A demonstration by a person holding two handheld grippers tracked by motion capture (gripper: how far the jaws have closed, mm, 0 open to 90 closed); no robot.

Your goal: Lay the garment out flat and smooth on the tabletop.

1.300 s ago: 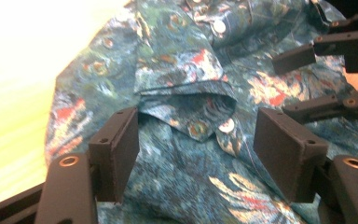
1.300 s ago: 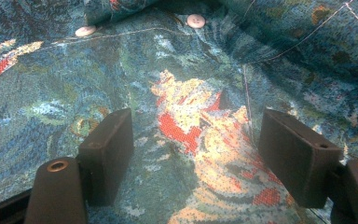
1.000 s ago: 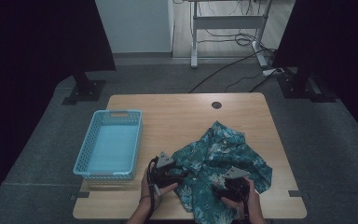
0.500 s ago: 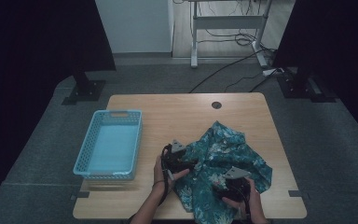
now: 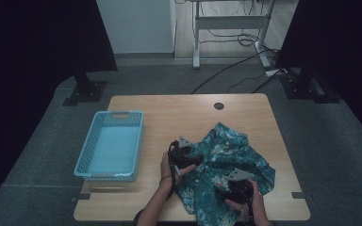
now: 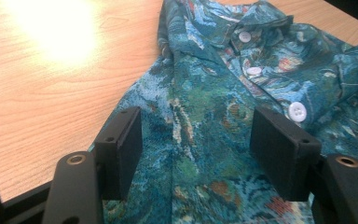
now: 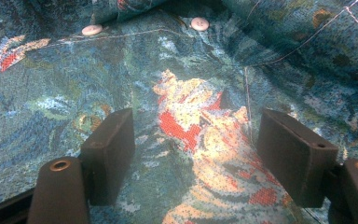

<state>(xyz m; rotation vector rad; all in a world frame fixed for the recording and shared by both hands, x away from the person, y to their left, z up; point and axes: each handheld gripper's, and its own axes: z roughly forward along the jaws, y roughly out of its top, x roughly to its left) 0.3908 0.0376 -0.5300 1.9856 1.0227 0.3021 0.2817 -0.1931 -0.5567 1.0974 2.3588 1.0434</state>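
Two grippers work at a light wooden table (image 5: 160,113); a teal floral button-up shirt (image 5: 231,155) lies crumpled on its right half, a pale blue plastic basket (image 5: 87,157) at its left edge; the left gripper (image 6: 196,140) has just been narrowing, its jaws apart over the shirt's edge; the right gripper (image 7: 196,154) gapes over the cloth, gripping nothing; grey floor (image 5: 42,141), cables (image 5: 226,70) and black stands surround the table.

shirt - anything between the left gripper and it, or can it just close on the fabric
Nothing visible stands in the way. The left gripper is open with its jaws straddling the patterned shirt, cloth lying directly between them near the button placket. The blue basket sits off to the side on the table, clear of the reach.
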